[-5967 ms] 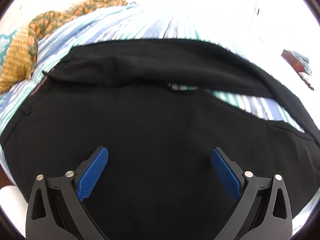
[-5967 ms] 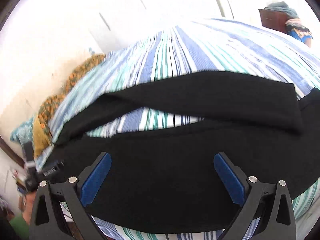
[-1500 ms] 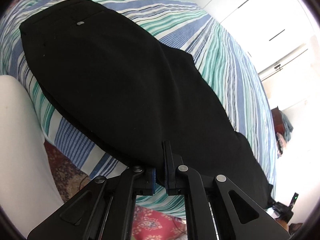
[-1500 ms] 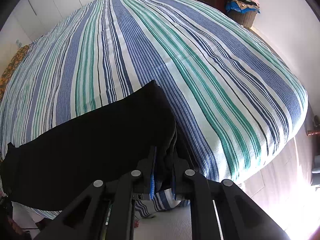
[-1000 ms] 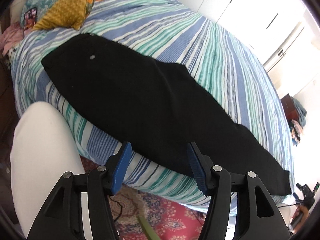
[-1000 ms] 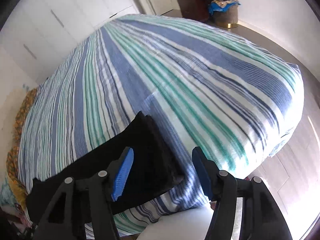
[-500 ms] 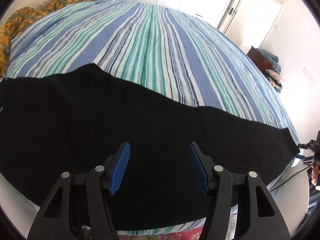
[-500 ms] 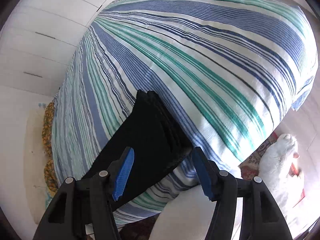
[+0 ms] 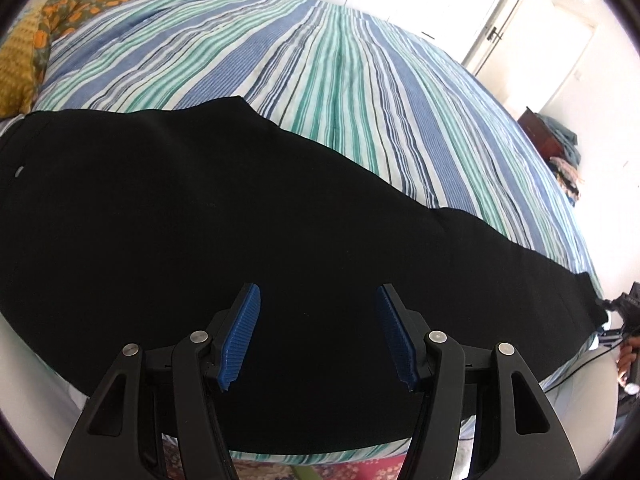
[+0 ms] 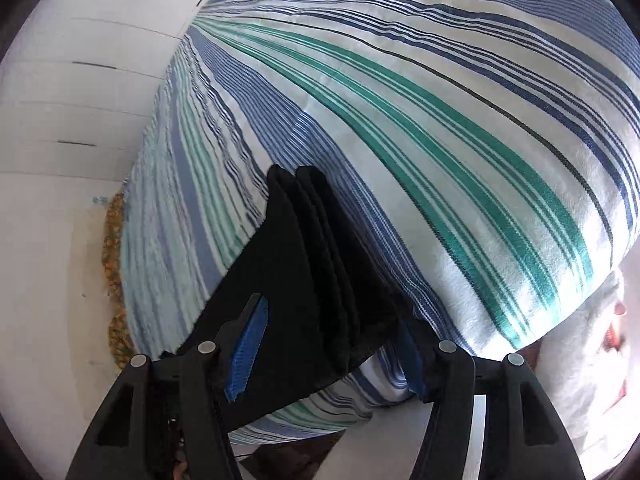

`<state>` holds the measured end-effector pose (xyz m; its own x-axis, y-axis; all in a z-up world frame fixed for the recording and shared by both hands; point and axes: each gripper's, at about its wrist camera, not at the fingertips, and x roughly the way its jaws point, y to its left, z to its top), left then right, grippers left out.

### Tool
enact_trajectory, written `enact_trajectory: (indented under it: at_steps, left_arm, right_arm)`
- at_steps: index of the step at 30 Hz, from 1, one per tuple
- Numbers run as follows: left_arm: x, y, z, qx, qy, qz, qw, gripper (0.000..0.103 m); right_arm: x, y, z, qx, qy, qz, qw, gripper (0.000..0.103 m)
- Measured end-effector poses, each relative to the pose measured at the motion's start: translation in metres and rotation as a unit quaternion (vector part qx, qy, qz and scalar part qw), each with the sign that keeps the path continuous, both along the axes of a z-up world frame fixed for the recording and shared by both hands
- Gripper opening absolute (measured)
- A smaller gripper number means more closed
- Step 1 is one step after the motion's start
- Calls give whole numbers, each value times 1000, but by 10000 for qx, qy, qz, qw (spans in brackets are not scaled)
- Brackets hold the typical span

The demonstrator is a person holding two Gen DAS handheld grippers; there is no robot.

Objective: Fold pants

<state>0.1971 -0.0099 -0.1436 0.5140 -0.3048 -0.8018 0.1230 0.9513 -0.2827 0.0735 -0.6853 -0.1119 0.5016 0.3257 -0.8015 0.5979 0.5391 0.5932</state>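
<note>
Black pants [image 9: 224, 220] lie flat along the bed's [image 9: 360, 92] near edge; left hand-held gripper [image 9: 318, 334] hovers spread above them, right hand-held gripper [image 10: 332, 344] spread around the hem end

The pants [image 9: 200, 220] ahead of the left tool [image 9: 318, 334] are a matt black cloth, smooth, basically no sheen. The bedspread [image 9: 340, 80] beyond them looks like woven cotton with a fine ribbed texture. Both tools are matt black plastic with shiny metal pins, and the pads [image 9: 240, 334] are blue ridged rubbery stuff. By the right tool [image 10: 326, 350] the stacked hems [image 10: 320, 240] look slightly fuzzy.
</note>
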Motion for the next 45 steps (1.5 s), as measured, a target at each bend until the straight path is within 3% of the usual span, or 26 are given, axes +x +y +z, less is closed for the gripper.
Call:
enact_trajectory:
  at_steps: [3, 4, 6, 7, 9, 12, 18, 22, 26, 29, 31, 33, 34, 35, 37, 39, 41, 45]
  left_arm:
    - [-2, -1, 1, 19, -9, -13, 10000, 63]
    - [-2, -1, 1, 12, -6, -8, 10000, 63]
    - [-3, 1, 2, -13, -4, 22, 10000, 63]
    - [-3, 2, 3, -22, -9, 40, 10000, 63]
    - [-3, 5, 3, -46, -15, 83, 10000, 63]
    - [-2, 6, 2, -105, 6, 113, 9999, 63]
    - [3, 16, 2, -319, 1, 253, 9992, 63]
    - [3, 36, 5, -500, -30, 455, 9977, 63]
    - [2, 57, 10, -627, -132, 710, 9954, 63]
    - [3, 71, 11, -731, -146, 921, 9930, 63]
    - [3, 78, 10, -784, -124, 1014, 9917, 63]
    - [2, 82, 11, -822, -122, 1045, 9911, 63]
    - [1, 81, 11, -810, -133, 1038, 9912, 63]
    - [1, 79, 13, -801, -166, 992, 9917, 63]
    - [-1, 70, 17, -876, -276, 760, 9929, 64]
    - [-2, 53, 24, -1044, -421, 301, 9932, 63]
    - [-3, 31, 28, -1006, -543, -168, 9933, 61]
    - [5, -5, 22, -388, -465, -671, 9959, 51]
  right_arm:
    - [10, 5, -1, -7, -70, 223, 9997, 62]
    - [14, 6, 1, -67, -95, 346, 9993, 53]
    - [22, 13, 3, -424, 74, 697, 9966, 25]
    - [23, 17, 3, -509, 143, 780, 9956, 22]
    - [23, 24, 13, -541, 20, 781, 9955, 20]
    - [25, 46, 37, 172, -914, 778, 9926, 19]
    - [62, 146, 81, 1236, -2053, 1265, 9626, 19]
    - [107, 242, 78, 1760, -2399, 1706, 9393, 19]
    - [144, 347, 48, 1881, -2352, 2136, 9293, 19]
    - [154, 422, 24, 1417, -2300, 2668, 9251, 20]
    - [152, 470, 12, 431, -2062, 3363, 9179, 35]
    - [141, 505, 0, -481, -1815, 4148, 8903, 52]
    - [131, 514, 0, -715, -1792, 4419, 8761, 52]
    - [120, 516, 5, -876, -1899, 4587, 8637, 53]
    - [96, 504, 19, -1167, -2226, 4691, 8466, 71]
    - [72, 480, 34, -1578, -2510, 4510, 8418, 81]
    - [56, 459, 41, -1983, -2638, 4248, 8430, 82]
    - [12, 411, 50, -2516, -2603, 3667, 8570, 82]
